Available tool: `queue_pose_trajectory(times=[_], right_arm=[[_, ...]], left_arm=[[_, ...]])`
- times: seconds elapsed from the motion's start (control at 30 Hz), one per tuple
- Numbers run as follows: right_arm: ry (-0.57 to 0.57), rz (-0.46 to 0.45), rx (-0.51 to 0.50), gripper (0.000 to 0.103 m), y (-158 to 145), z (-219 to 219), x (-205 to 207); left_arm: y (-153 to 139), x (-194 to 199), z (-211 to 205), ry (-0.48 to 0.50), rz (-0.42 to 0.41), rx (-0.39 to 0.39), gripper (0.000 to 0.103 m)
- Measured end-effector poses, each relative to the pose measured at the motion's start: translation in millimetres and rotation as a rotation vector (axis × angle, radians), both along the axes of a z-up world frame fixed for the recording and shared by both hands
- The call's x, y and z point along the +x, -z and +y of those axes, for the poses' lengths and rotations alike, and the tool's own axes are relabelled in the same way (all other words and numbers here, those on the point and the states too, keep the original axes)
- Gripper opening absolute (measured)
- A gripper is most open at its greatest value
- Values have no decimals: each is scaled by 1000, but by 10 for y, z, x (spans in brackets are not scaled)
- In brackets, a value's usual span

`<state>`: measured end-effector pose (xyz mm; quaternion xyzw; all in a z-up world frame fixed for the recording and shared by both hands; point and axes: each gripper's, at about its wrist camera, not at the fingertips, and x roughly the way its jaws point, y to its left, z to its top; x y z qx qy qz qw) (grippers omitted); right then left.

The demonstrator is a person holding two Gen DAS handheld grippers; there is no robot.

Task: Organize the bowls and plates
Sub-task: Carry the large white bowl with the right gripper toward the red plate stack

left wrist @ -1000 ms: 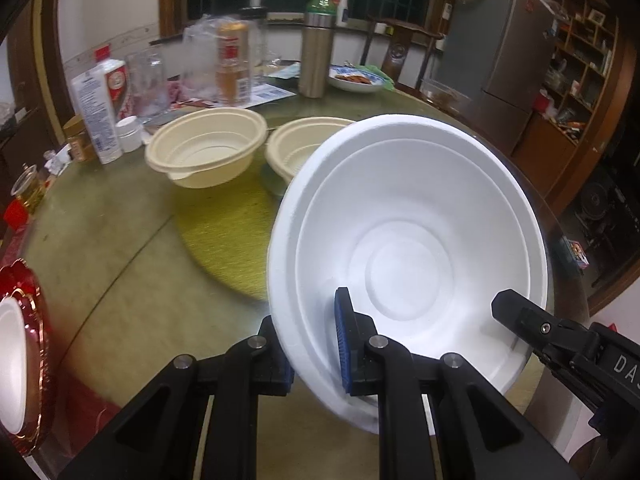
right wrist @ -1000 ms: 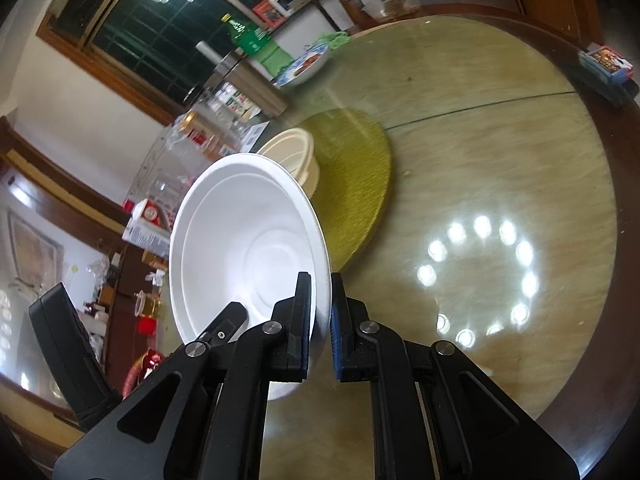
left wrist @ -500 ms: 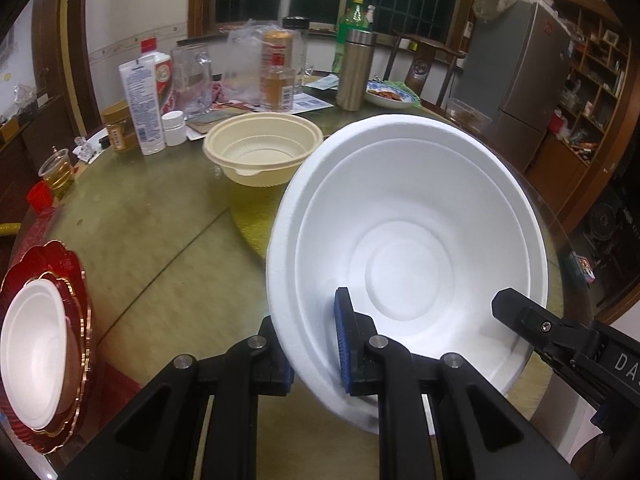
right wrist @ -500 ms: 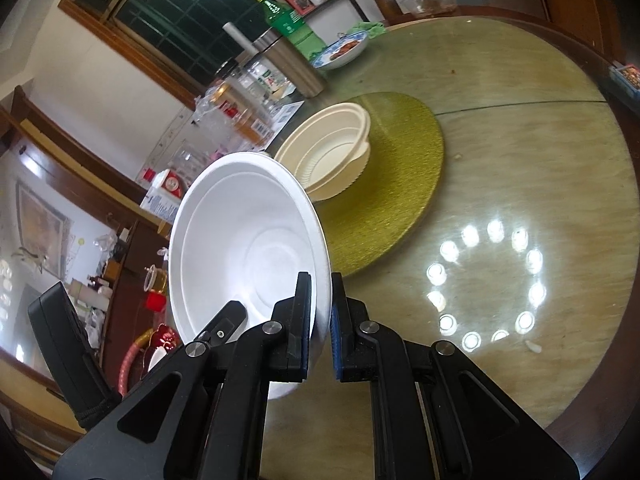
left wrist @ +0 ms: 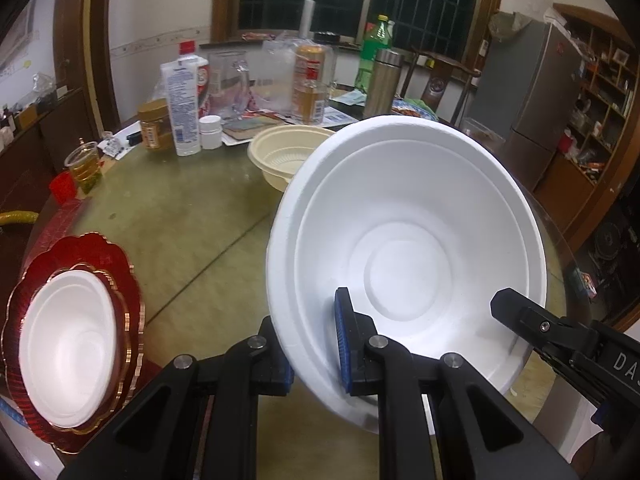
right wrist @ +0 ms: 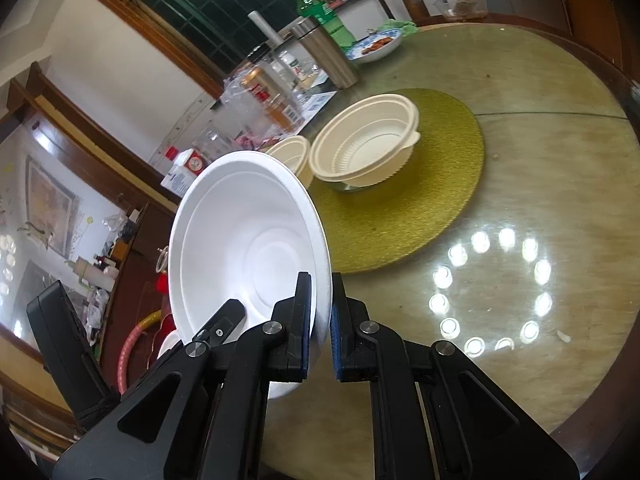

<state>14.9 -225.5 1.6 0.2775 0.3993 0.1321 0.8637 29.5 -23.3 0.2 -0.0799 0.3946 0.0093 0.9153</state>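
**Two claws gripping one white foam bowl above the worktop**

While both claws are clamping opposite sides of its rim, the white foam bowl [left wrist: 408, 256] is hanging tilted in the air above the round glass-topped worktop [left wrist: 180, 216], its hollow facing the cameras. The left claw [left wrist: 312, 344] is pinching the bowl's near-left rim, one blue pad inside the hollow and the other finger outside the wall, the gap no wider than the foam. The right claw [right wrist: 320, 332] is squeezing the rim on the other side in the same way, nearly shut on the thin edge; its black finger is showing at the bowl's lower right in the left wrist view.

At the worktop's near-left edge, a second white foam bowl [left wrist: 66, 352] is sitting in a stack of red gold-rimmed plates [left wrist: 116, 264]. Farther off, a cream plastic bowl [right wrist: 364, 148] is resting on the gold woven mat [right wrist: 420, 216], with another cream bowl [right wrist: 294, 156] just beside it, partly hidden behind the held bowl. Bottles, cartons, a steel flask [left wrist: 382, 84] and a cup of tea [left wrist: 84, 166] are crowding the far side.
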Motion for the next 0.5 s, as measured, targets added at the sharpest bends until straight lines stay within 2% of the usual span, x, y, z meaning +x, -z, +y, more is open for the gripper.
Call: queue_pose_trajectory(times=[0.5], right_arm=[[-132, -27, -10, 8, -91, 621, 29]], left_arm=[[-93, -253, 564, -114, -20, 12, 16]])
